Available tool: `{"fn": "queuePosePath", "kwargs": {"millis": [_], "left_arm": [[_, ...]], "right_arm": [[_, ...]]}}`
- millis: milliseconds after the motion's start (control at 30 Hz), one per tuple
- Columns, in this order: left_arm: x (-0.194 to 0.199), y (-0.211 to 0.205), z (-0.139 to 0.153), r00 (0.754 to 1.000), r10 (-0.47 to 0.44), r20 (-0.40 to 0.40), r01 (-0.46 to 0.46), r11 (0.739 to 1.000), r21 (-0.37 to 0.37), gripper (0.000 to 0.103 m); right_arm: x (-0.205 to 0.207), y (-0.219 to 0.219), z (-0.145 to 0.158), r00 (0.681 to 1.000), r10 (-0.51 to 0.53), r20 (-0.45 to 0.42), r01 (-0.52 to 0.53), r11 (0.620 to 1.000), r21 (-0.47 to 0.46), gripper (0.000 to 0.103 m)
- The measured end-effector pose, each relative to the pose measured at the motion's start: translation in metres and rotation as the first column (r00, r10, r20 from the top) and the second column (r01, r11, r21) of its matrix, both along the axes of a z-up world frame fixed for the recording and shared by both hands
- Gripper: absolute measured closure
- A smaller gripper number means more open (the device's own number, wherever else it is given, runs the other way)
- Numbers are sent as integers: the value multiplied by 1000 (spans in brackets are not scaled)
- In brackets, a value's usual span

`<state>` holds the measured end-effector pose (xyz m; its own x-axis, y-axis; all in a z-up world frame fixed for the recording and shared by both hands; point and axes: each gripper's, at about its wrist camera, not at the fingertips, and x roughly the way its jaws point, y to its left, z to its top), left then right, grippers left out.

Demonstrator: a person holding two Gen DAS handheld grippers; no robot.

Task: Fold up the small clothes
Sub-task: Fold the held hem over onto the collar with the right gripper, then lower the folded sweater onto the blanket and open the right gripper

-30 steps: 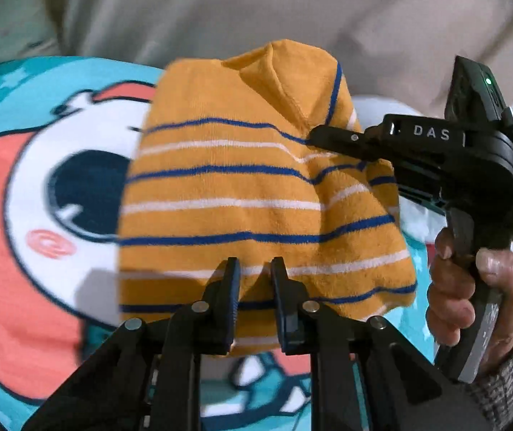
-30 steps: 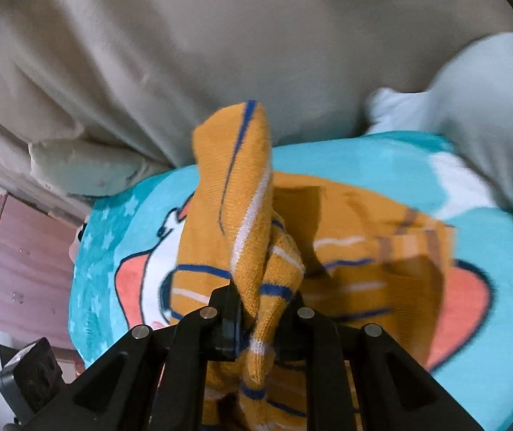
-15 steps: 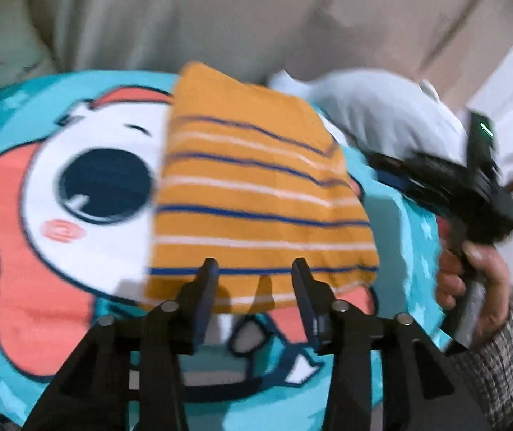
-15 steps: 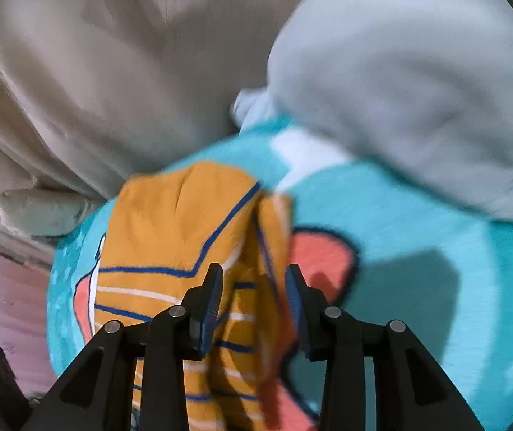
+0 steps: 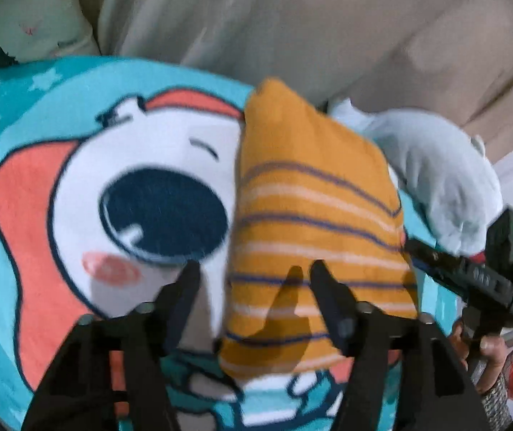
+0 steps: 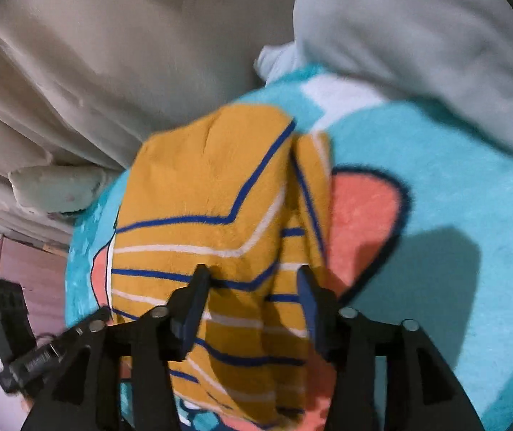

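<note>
An orange garment with blue and white stripes [image 5: 310, 222] lies folded flat on a cartoon-print turquoise blanket [image 5: 41, 194]. My left gripper [image 5: 253, 269] is open and empty, above the garment's near left edge. The right gripper shows at the right of this view [image 5: 472, 273], beside the garment's right edge. In the right wrist view the garment [image 6: 213, 197] lies under my open, empty right gripper [image 6: 251, 276]. The left gripper shows at the lower left of the right wrist view [image 6: 23, 359].
A pale blue-grey cloth heap [image 5: 447, 176] lies right of the garment; it also shows in the right wrist view [image 6: 418, 32]. Beige fabric [image 5: 292, 21] rises behind the blanket. A pale pillow [image 6: 51, 186] sits at the far left.
Both grippers let go of the garment and opened wide. The lifted fold dropped flat onto the blanket. Both grippers drew back a little.
</note>
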<state>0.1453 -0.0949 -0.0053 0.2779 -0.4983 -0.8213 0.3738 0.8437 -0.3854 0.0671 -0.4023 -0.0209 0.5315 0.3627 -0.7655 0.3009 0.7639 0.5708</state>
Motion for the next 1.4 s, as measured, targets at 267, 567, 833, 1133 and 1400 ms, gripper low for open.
{"fn": "queuePosePath", "kwargs": {"millis": [267,567,833,1133,1400], "left_arm": [[47,-23,-28,994,-58,-95,53,997,-61,22],[25,-55,-33,975,-172,-144,152,978,-141,51],[18,-18,19,990,-136,-28,132,985,-114,67],[-8,26,-4,1000,-12,-13,13,999,52,54],[-49,56,11,987,141,73,-146,988,59,46]], "right_arm": [[19,-1,-6,999,-30,-25,27,991,-128,39],[32,-9,-33,995,-99,-27,102,985,140,60],[40,20,31,992,5,126,-23,990,141,72],[23,25,7,997,-74,-17,73,997,-33,61],[1,83,62,985,101,143,-85,990,-111,61]]}}
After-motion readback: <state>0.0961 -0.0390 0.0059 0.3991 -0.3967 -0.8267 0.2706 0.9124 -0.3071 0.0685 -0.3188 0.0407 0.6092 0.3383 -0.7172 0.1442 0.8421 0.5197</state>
